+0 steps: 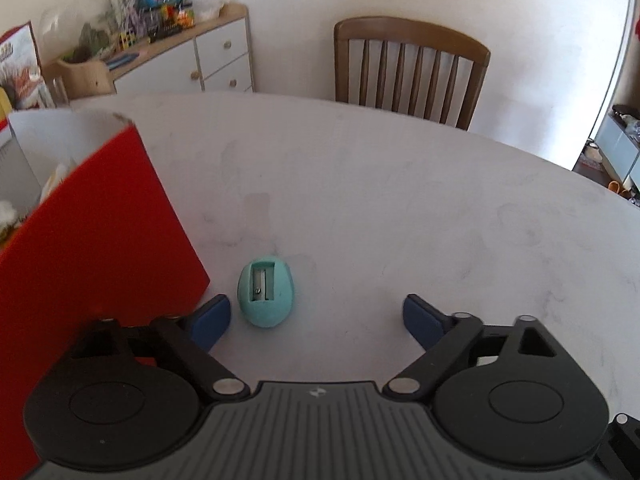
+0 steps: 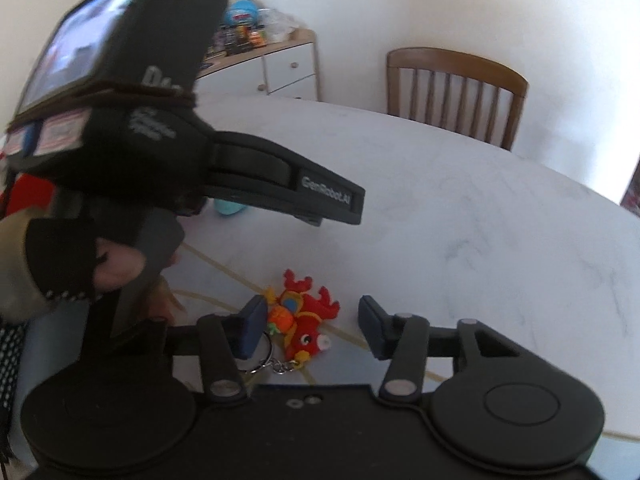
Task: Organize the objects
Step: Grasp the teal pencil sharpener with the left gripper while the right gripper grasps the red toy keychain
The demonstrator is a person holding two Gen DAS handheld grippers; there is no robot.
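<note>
I am holding the left gripper [image 1: 316, 318] low over a pale marbled table [image 1: 400, 208], its blue fingers [image 1: 210, 322] standing wide apart with nothing pressed between them. A teal egg-shaped pencil sharpener [image 1: 267, 291] is lying on the table between them, close to the left finger and not touching it, blade slot facing up. Just left of it a red box [image 1: 92, 232] is standing open-topped, its wall filling the near left of that view.

I am keeping the right gripper [image 2: 312, 326] over the same table [image 2: 460, 220], where thin yellowish lines are crossing the surface. Its fingers [image 2: 252, 326] are apart around a red plush dragon keychain [image 2: 304, 322]; the left finger is sitting against the toy's side, the right one well clear, so nothing is clamped. The keyring [image 2: 260, 356] is lying nearest me. Further left, a gloved hand [image 2: 92, 264] is gripping the other gripper's handle.

Beyond the table's curved far edge a slatted wooden chair [image 1: 408, 72] is standing against a white wall [image 1: 300, 8]. Far left, a white drawer cabinet [image 1: 192, 60] with a wooden top is carrying a clutter of toys.
</note>
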